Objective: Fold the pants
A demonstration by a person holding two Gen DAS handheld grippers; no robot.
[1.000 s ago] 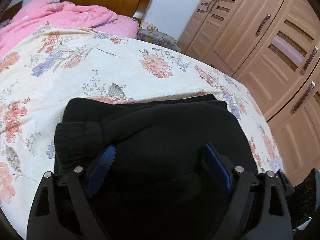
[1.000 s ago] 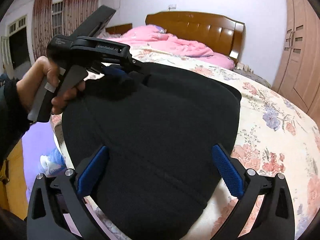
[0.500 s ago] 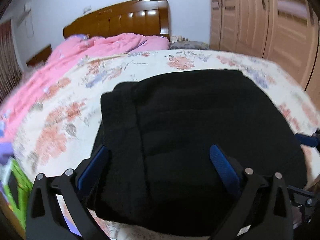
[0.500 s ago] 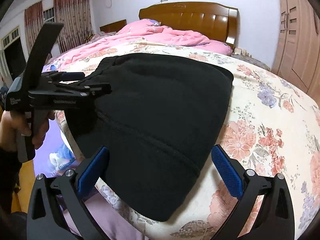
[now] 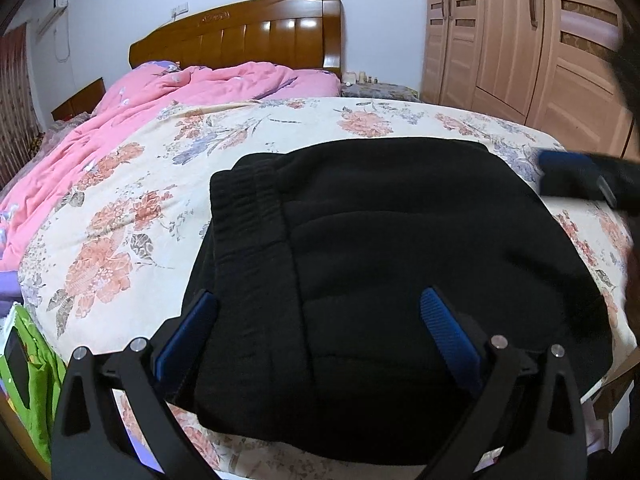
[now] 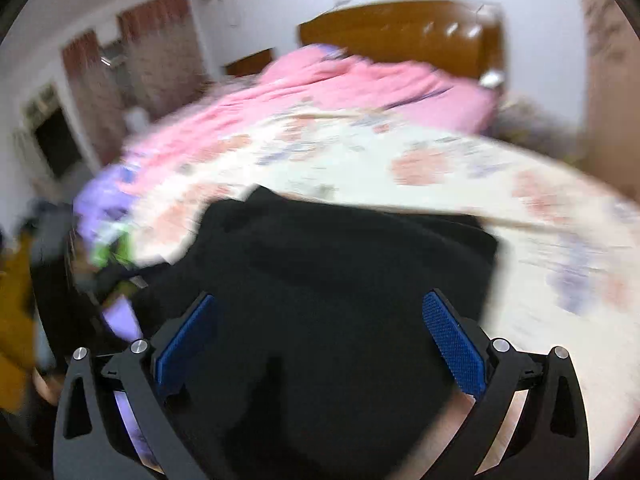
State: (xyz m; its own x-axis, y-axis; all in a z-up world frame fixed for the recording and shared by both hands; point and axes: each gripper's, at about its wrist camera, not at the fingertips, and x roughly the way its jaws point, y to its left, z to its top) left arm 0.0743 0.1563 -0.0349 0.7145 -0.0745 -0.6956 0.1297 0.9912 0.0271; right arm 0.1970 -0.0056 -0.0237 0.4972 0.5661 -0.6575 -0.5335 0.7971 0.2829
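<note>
The black pants point(image 5: 380, 264) lie folded into a thick rectangle on the floral bedsheet point(image 5: 132, 216), near the bed's foot edge, ribbed waistband on the left side. My left gripper point(image 5: 320, 332) is open and empty, hovering just above the near edge of the pants. My right gripper point(image 6: 324, 336) is open and empty over the pants point(image 6: 340, 280); its view is motion-blurred. The right gripper's blue-padded fingers point(image 5: 572, 176) show at the right edge of the left wrist view, above the sheet beside the pants.
A pink quilt point(image 5: 168, 104) is bunched near the wooden headboard point(image 5: 240, 40). A wooden wardrobe point(image 5: 520, 40) stands on the right. A green bag point(image 5: 28, 376) sits beside the bed at lower left. The bed edge runs just below the pants.
Both grippers have let go and pulled back from the pants, which now lie flat and folded. The right gripper is swinging fast to the right; the left has risen and steadied.
</note>
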